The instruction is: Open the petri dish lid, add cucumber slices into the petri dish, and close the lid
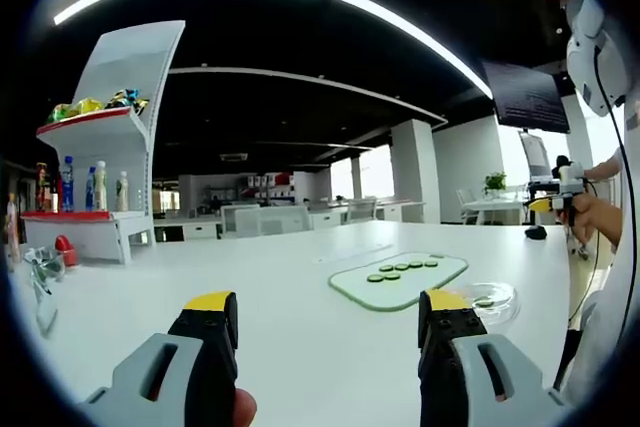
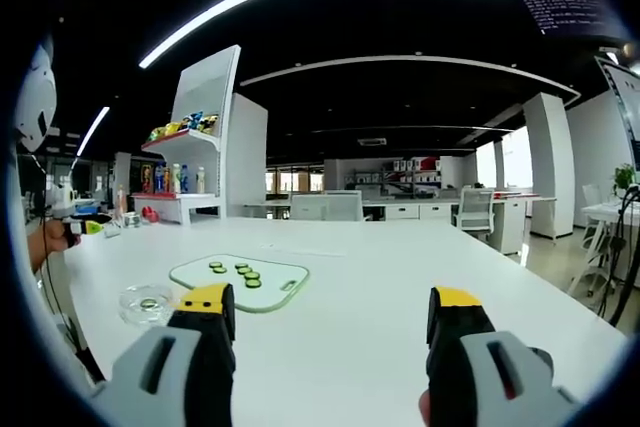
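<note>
A clear petri dish [image 1: 487, 299] [image 2: 147, 303] rests on the white table with one cucumber slice inside; whether its lid is on I cannot tell. Beside it lies a glass cutting board [image 1: 398, 284] [image 2: 275, 287] carrying a row of several cucumber slices [image 1: 402, 269] [image 2: 238, 273]. My left gripper [image 1: 325, 307] is open and hangs low over the table, nothing between its yellow-tipped jaws; its right jaw covers the dish's near edge. The right gripper [image 2: 330, 302] is likewise open and empty, with the dish left of its left jaw. Each gripper also appears far off in the other's view [image 1: 562, 190] [image 2: 84, 228], held by a hand.
A white display shelf [image 1: 105, 147] [image 2: 192, 162] with bottles and snack packs stands at the table's far end, small items beside it. The white table [image 1: 280, 257] [image 2: 420, 267] stretches wide around the board. Office desks and chairs fill the background.
</note>
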`<state>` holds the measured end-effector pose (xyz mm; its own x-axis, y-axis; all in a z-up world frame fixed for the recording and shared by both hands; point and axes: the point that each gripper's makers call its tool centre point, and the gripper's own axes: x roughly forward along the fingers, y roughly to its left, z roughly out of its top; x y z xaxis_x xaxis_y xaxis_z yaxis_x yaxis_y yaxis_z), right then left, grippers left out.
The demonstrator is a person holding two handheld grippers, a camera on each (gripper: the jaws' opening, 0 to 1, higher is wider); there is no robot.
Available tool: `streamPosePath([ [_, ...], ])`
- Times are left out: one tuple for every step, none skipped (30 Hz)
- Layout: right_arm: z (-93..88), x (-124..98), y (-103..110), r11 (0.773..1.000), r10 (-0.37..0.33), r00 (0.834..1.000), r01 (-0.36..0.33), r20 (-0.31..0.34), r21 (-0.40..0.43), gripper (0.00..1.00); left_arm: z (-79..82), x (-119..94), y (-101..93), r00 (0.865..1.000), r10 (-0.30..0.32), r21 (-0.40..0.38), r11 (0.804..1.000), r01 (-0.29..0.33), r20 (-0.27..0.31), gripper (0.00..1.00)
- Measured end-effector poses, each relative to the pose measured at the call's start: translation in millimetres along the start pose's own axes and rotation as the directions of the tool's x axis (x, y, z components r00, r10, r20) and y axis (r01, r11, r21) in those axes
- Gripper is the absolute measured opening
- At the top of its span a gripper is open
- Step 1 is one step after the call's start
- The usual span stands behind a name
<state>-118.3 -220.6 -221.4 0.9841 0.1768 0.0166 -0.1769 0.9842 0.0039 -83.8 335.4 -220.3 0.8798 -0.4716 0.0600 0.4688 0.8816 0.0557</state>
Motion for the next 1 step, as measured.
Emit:
streamPosePath([
  [0.1, 0.2, 0.2, 1.000, 0.001, 1.000, -0.001, 0.000, 0.000, 0.79, 0.6, 0.2, 0.0, 1.000, 0.000, -0.002, 1.000, 0.000, 0.002, 0.74],
])
